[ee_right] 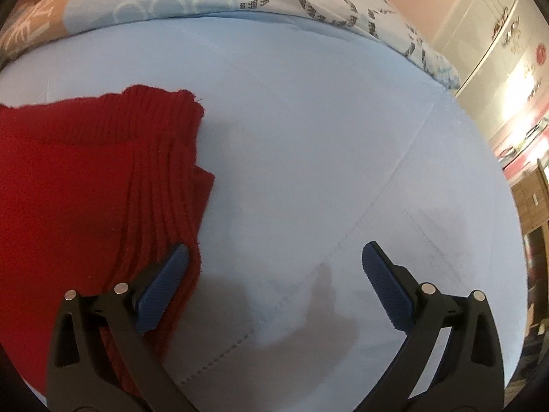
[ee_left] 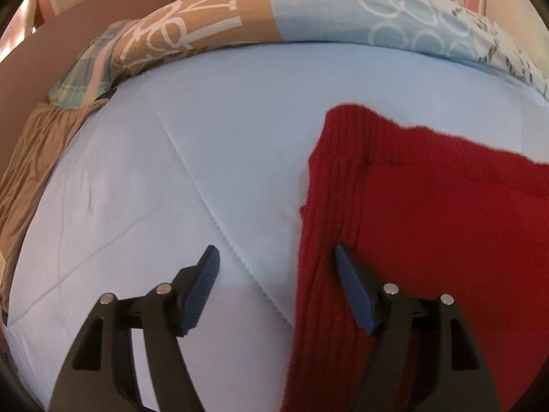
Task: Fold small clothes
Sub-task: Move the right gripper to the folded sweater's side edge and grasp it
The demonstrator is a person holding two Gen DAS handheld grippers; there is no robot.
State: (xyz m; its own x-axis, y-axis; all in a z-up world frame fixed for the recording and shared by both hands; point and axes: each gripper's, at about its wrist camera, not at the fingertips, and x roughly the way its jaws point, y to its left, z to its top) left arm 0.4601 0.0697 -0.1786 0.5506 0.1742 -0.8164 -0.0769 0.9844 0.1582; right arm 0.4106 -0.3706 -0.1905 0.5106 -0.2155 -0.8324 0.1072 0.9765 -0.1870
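Observation:
A red knitted garment (ee_left: pixel 429 226) lies folded flat on the light blue bedspread (ee_left: pixel 206 158), with a ribbed band along its left edge. My left gripper (ee_left: pixel 276 252) is open and empty, straddling that ribbed left edge from above. In the right wrist view the same red garment (ee_right: pixel 85 178) fills the left side, its ribbed right edge facing the bare bedspread (ee_right: pixel 326 154). My right gripper (ee_right: pixel 274 252) is open and empty, its left finger (ee_right: pixel 164 281) over the garment's right edge and its right finger over bare bedspread.
A patterned blue, tan and white quilt (ee_left: pixel 308 13) lies bunched along the far side of the bed. A plaid cloth (ee_left: pixel 89 68) and tan fabric (ee_left: pixel 31 171) sit at the far left. A pink wall and wooden furniture (ee_right: pixel 528 206) stand to the right.

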